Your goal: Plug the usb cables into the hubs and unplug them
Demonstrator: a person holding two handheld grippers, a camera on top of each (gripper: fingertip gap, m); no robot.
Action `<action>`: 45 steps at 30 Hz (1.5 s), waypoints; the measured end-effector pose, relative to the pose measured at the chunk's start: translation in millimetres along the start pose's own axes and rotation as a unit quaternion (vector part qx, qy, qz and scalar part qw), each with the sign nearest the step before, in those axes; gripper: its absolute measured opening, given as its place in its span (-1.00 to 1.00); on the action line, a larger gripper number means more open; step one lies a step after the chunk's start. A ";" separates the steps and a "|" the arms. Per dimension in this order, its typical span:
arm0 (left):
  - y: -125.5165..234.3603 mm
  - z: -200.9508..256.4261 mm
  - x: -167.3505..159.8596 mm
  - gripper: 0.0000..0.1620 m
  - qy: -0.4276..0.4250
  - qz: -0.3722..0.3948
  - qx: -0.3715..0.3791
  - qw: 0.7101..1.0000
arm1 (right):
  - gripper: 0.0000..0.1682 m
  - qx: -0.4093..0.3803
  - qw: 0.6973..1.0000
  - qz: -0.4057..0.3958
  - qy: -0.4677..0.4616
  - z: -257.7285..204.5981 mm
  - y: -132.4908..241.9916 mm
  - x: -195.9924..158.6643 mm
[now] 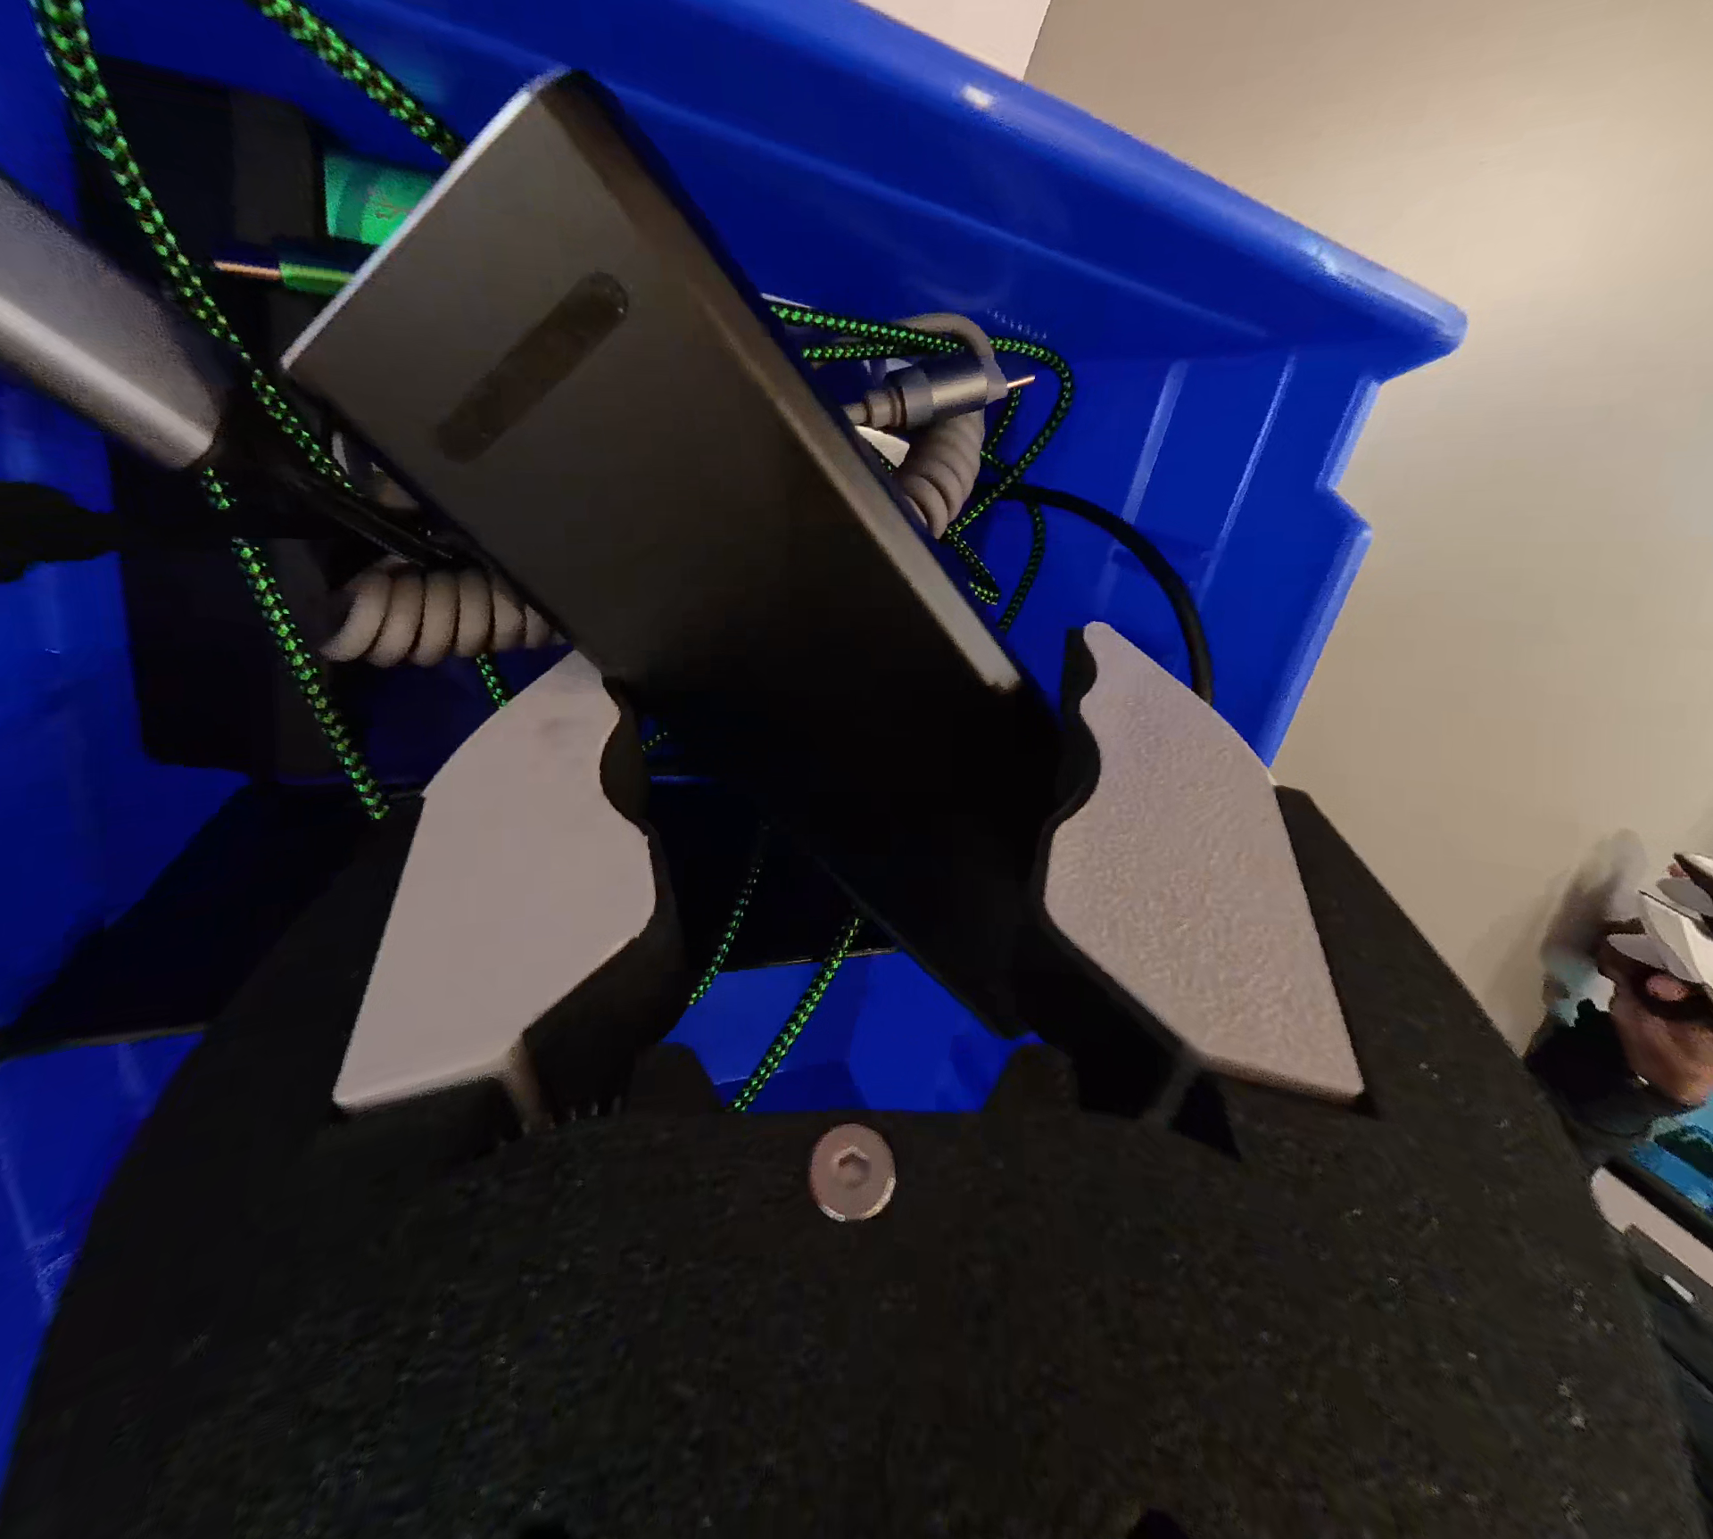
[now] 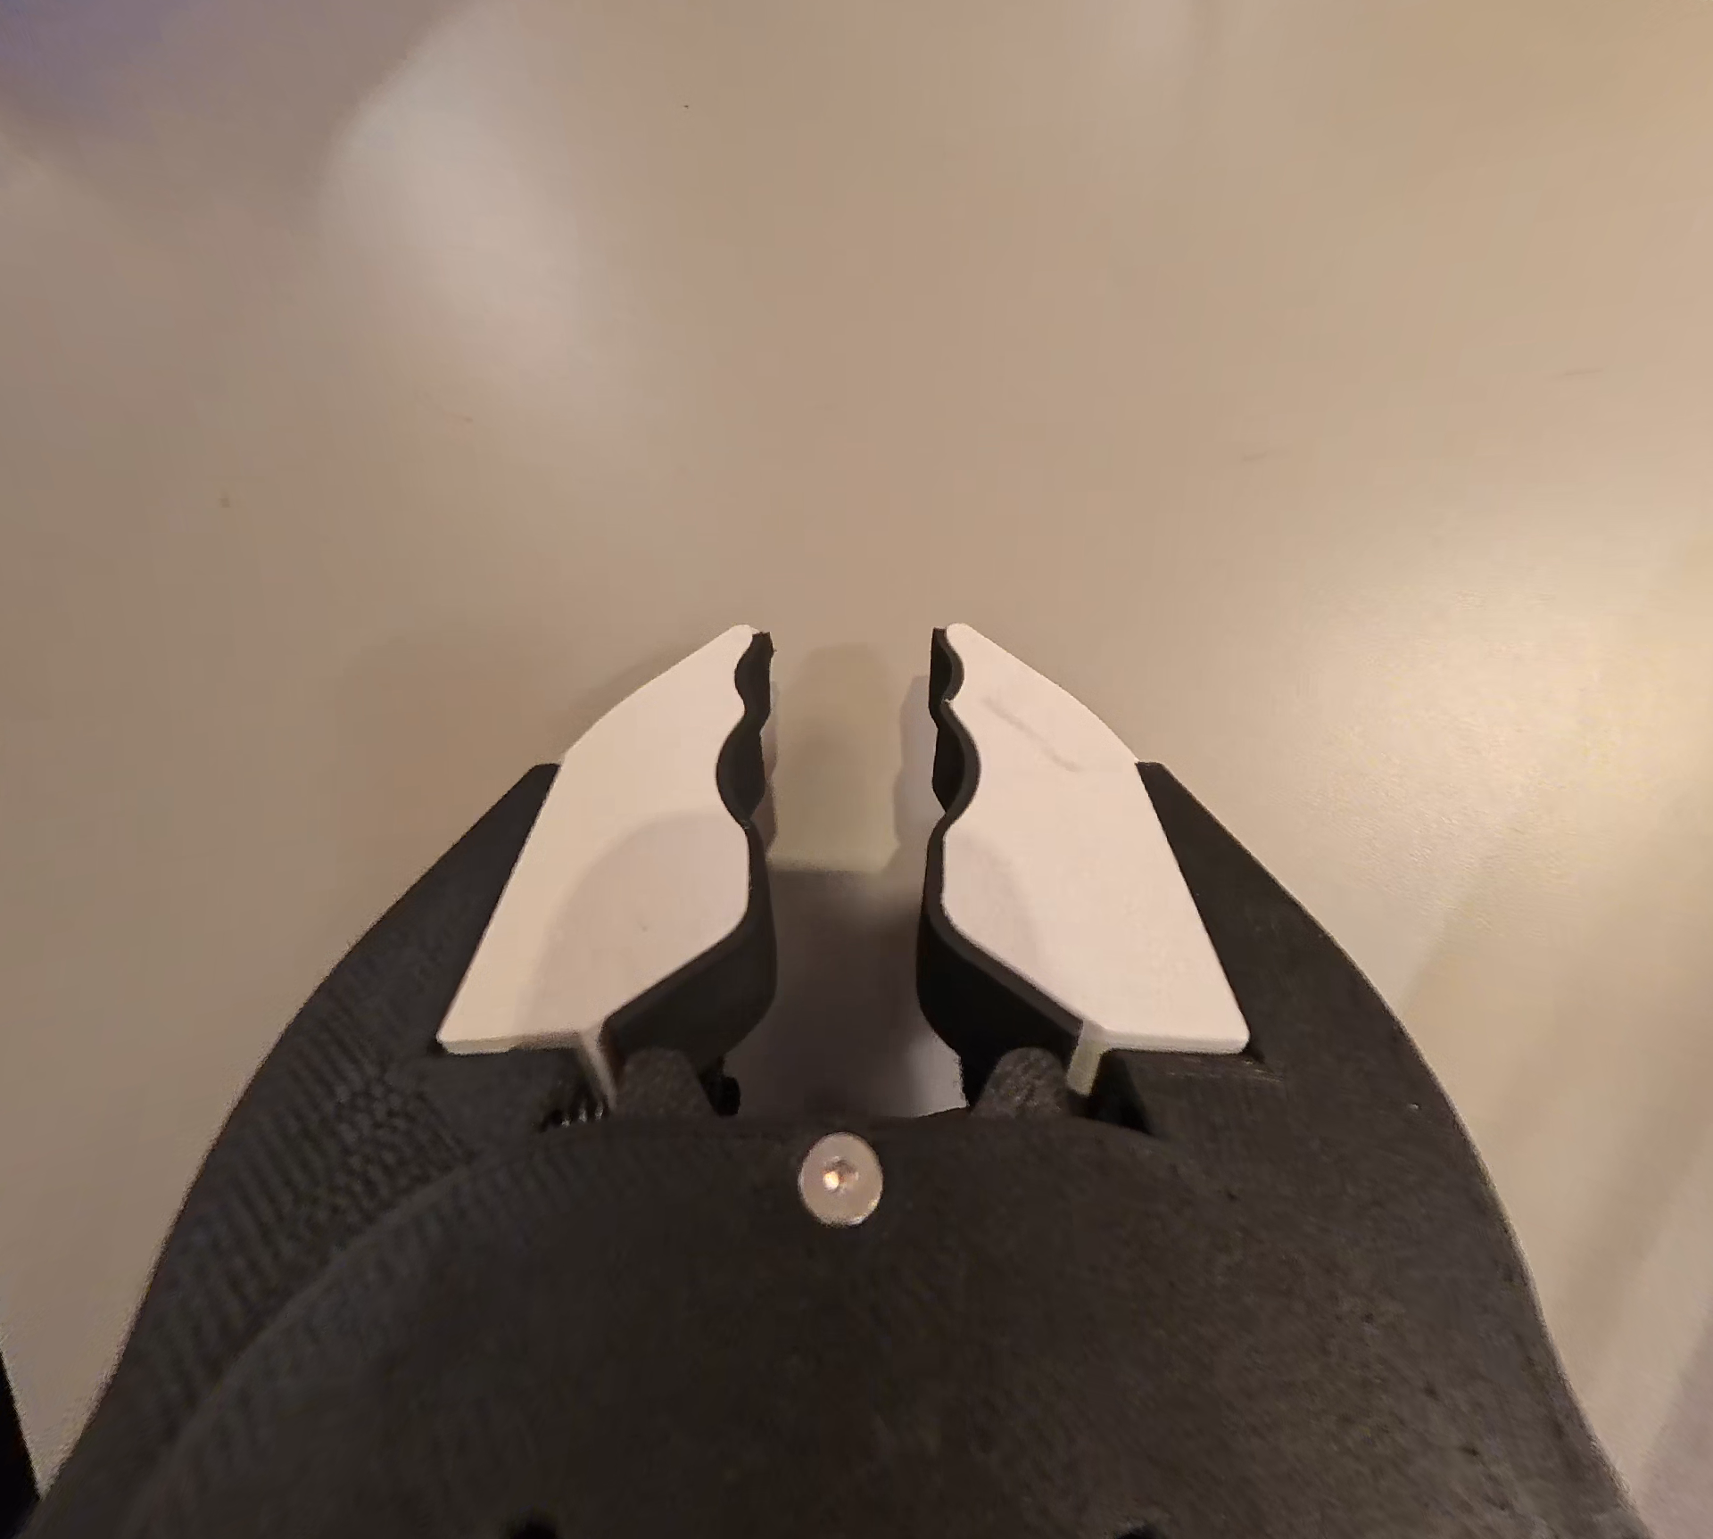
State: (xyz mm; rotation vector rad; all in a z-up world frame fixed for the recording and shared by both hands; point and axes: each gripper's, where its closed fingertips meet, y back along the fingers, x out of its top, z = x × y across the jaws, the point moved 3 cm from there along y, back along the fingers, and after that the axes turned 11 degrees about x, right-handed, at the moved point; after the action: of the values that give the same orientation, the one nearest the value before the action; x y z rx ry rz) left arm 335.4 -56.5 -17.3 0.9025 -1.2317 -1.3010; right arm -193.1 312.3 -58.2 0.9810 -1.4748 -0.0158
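Held the grey hub (image 1: 593, 419) in the left gripper (image 1: 848, 679), clamped at its near end, long axis running up and away to the left over the blue bin (image 1: 927, 215). Still lay in that bin: the green braided cable (image 1: 102, 132) and a grey coiled cable (image 1: 436, 614), behind and below the hub. Hovered half-open and empty over bare desk (image 2: 927, 243), the right gripper (image 2: 853, 646), well apart from both.

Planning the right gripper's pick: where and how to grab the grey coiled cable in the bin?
Grip the grey coiled cable at its metal plug housing, coming down through the blue bin's open top. The housing is rigid and exposed beside the hub; the coils likely stretch.
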 end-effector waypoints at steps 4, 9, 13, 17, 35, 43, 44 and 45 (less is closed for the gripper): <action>2.1 -3.7 0.5 0.02 0.004 0.023 -0.036 0.999 | -0.62 -0.005 1.000 0.003 0.009 -1.2 1.7 0.0; 10.4 -5.3 -2.0 -0.06 0.001 0.070 -0.077 0.995 | -0.62 0.000 1.000 0.015 0.001 -0.1 4.5 1.3; 16.2 -4.8 -4.1 -0.10 -0.005 0.091 -0.107 0.990 | -0.62 0.000 1.000 0.011 0.001 0.0 3.5 0.9; 27.9 -7.8 -4.6 -0.12 0.000 0.120 -0.140 0.983 | -0.62 -0.007 1.000 0.010 0.003 0.6 3.5 0.8; 214.7 14.9 -25.2 -0.16 -0.010 0.398 -0.298 0.868 | -0.62 -0.014 1.000 -0.011 -0.004 3.4 -0.7 -2.4; 287.3 125.1 -57.2 -0.16 -0.143 0.457 -0.331 0.813 | -0.62 -0.017 1.000 -0.018 0.004 2.0 -2.3 -3.1; 280.1 143.2 -61.7 -0.16 -0.161 0.448 -0.339 0.812 | -0.62 -0.016 1.000 -0.018 0.005 1.8 -2.4 -3.1; 269.5 160.8 -65.4 -0.17 -0.174 0.437 -0.351 0.809 | -0.62 -0.015 1.000 -0.018 0.005 1.6 -2.3 -3.0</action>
State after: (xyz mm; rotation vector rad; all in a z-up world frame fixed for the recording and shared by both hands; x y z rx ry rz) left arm 240.5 63.9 264.2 -0.4499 -1.0766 -1.0071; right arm -193.6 311.7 -62.2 0.9808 -1.4436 -0.0581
